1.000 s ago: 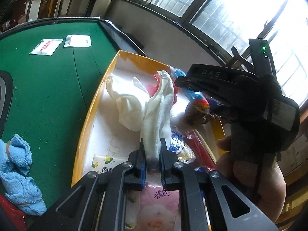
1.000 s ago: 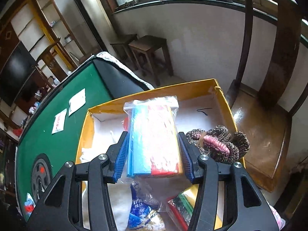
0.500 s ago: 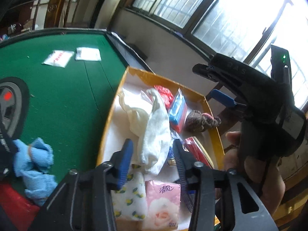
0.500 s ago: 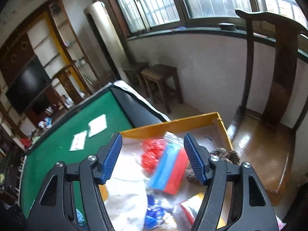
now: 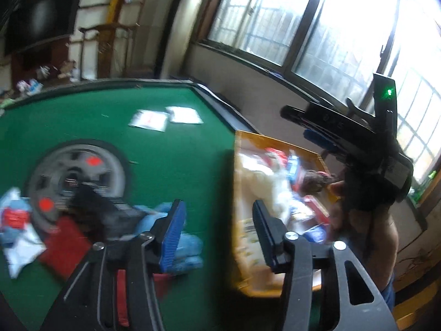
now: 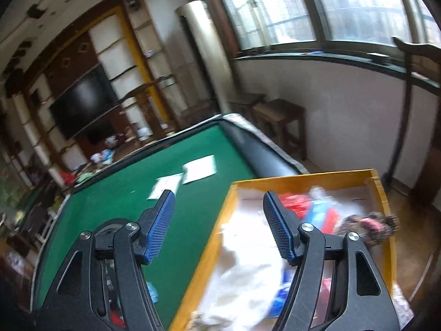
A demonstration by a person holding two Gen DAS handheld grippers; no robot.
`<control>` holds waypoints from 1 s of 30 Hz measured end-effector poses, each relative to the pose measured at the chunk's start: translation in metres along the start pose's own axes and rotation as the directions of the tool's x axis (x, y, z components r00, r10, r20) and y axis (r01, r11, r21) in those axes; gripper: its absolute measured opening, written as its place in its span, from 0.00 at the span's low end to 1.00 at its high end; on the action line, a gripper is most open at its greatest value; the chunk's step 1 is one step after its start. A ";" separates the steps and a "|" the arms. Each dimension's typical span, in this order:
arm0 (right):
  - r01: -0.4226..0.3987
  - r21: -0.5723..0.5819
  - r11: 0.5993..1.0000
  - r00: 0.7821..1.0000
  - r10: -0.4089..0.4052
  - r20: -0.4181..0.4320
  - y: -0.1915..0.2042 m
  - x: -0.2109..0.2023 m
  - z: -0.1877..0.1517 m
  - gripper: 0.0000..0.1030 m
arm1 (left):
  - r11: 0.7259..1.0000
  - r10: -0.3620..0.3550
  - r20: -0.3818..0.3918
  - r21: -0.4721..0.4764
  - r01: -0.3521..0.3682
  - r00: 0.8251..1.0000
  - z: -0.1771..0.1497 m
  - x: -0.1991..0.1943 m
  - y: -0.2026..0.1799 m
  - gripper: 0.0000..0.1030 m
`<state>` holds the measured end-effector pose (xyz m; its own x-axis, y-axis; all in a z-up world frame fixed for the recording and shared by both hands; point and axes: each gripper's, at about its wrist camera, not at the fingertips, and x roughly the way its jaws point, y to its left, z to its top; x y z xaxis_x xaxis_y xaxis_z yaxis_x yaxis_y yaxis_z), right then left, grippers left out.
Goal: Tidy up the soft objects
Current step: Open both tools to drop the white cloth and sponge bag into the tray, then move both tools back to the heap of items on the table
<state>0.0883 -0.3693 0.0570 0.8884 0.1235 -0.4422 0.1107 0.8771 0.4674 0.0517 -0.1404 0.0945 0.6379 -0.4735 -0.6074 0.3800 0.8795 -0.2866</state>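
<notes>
While the left gripper (image 5: 217, 229) hangs over the green table (image 5: 171, 162), its jaws have just been opening and nothing is between them. Its blue pads (image 5: 172, 237) are wide apart. Under its left finger lies a blue cloth (image 5: 184, 245), next to a red cloth (image 5: 64, 245) and a white bag (image 5: 20, 245). A grey round disc (image 5: 80, 173) sits in the table, and two white packets (image 5: 165, 117) lie far back. To the right, the yellow box (image 5: 239, 248) holds the soft things, all blurry: a white cloth (image 5: 264, 182) and a brown knit thing (image 5: 314, 182). A hand (image 5: 369, 229) holds the right gripper (image 5: 317, 135) above the box.

From the right wrist, the right gripper (image 6: 219, 220) has just been opening too, and its jaws are empty. It hangs over the box (image 6: 297, 182) edge. Inside lie the white cloth (image 6: 248, 270), a red and blue pack (image 6: 322, 212) and the knit thing (image 6: 369, 226). The packets (image 6: 187, 176) lie on the table (image 6: 124, 193).
</notes>
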 end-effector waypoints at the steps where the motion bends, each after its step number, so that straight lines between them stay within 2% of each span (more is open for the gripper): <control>1: -0.026 -0.003 1.000 1.000 0.026 -0.011 0.005 0.002 -0.003 0.65 | 1.000 0.024 0.014 -0.001 -0.024 1.000 -0.002 -0.009 0.010 0.53; 5: -0.115 -0.049 0.992 0.991 0.111 -0.075 0.034 0.012 -0.019 0.65 | 0.994 0.110 0.051 -0.026 -0.109 0.993 -0.010 -0.033 0.050 0.56; 9: -0.219 -0.129 0.967 0.968 0.199 -0.152 0.075 0.021 -0.044 0.65 | 0.976 0.207 0.098 -0.093 -0.198 0.973 -0.013 -0.052 0.094 0.57; 11: -0.281 -0.130 0.951 0.948 0.254 -0.193 0.088 0.024 -0.058 0.65 | 0.957 0.270 0.114 -0.146 -0.252 0.956 -0.014 -0.058 0.122 0.60; 13: -0.360 -0.118 0.925 0.910 0.320 -0.264 0.103 0.034 -0.074 0.65 | 0.939 0.320 0.133 -0.181 -0.294 0.938 -0.013 -0.062 0.145 0.63; 15: -0.399 -0.119 0.909 0.881 0.344 -0.326 0.113 0.044 -0.088 0.65 | 0.913 0.375 0.116 -0.217 -0.345 0.920 -0.014 -0.063 0.169 0.66; 20: -0.387 -0.150 0.910 0.879 0.315 -0.357 0.120 0.055 -0.102 0.65 | 0.884 0.380 0.038 -0.311 -0.350 0.924 -0.016 -0.049 0.217 0.66; 22: -0.391 -0.134 0.910 0.877 0.324 -0.356 0.117 0.057 -0.101 0.65 | 0.890 0.344 0.020 -0.326 -0.319 0.939 -0.015 -0.041 0.225 0.66; 23: -0.393 -0.126 0.911 0.875 0.329 -0.354 0.115 0.057 -0.100 0.65 | 0.888 0.344 0.015 -0.329 -0.320 0.939 -0.015 -0.037 0.227 0.66; 27: -0.394 -0.104 0.913 0.872 0.336 -0.357 0.111 0.061 -0.098 0.65 | 0.897 0.334 -0.030 -0.297 -0.327 0.942 -0.017 -0.022 0.226 0.67; 30: -0.398 -0.097 0.912 0.868 0.340 -0.363 0.109 0.063 -0.094 0.65 | 0.895 0.366 -0.071 -0.246 -0.372 0.928 -0.021 -0.007 0.224 0.66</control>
<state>0.1145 -0.2217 0.0080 0.6470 0.5736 -0.5025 -0.2960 0.7962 0.5278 0.1181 0.0609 0.0190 0.6835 -0.1138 -0.7210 -0.0621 0.9751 -0.2128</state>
